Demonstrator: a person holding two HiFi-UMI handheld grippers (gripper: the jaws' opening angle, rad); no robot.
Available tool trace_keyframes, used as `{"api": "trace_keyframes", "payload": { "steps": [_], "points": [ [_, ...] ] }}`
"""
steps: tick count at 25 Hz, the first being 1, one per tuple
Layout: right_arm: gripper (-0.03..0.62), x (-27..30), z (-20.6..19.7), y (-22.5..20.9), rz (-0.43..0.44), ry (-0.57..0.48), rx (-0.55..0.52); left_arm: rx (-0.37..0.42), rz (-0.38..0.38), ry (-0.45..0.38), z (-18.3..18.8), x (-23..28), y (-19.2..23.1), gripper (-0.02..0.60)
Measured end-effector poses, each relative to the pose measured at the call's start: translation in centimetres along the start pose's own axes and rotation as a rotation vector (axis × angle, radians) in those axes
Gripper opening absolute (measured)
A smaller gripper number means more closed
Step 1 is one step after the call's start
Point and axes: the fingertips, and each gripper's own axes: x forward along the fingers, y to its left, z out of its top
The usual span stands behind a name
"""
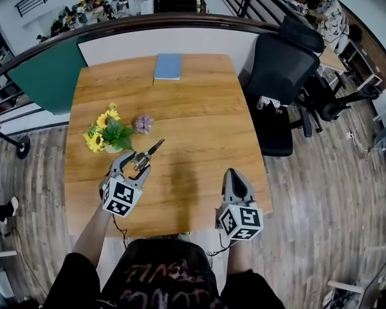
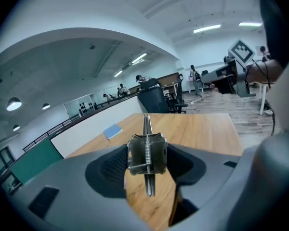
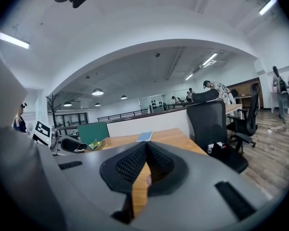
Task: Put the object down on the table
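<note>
Closest to the head camera, the person's forearms are showing at the near edge of the counter (image 1: 199, 121), each bearing a gripper. The left gripper (image 1: 143, 161) is pinching a metal spring clip (image 2: 147, 153) by its wide body. It is tilting the clip's long arm down toward bare wood just beside the flowers (image 1: 106, 134), probably so the clip lands flat. The right gripper (image 1: 235, 174) is idling apart, its jaws pressing together on nothing.
</note>
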Motion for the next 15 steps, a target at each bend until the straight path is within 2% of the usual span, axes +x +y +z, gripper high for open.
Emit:
{"api": "trace_keyframes", "payload": {
  "steps": [7, 11, 13, 15],
  "points": [
    [0.005, 0.0, -0.9, 0.7, -0.001, 0.028, 0.008, 0.140, -0.114, 0.135, -3.6, 3.1, -2.2, 0.249],
    [0.005, 0.3, -1.3, 1.0, 0.001, 0.037, 0.004, 0.275, -0.164, 0.218, -5.7, 4.6, -3.3, 0.249],
    [0.005, 0.4, -1.3, 1.0, -0.002, 0.040, 0.004, 0.293, -0.188, 0.249, -6.6, 5.3, -3.7, 0.249],
    [0.005, 0.6, -1.5, 1.0, -0.004, 0.048, 0.005, 0.268, -0.205, 0.271, -7.6, 5.8, -3.9, 0.249]
  ]
}}
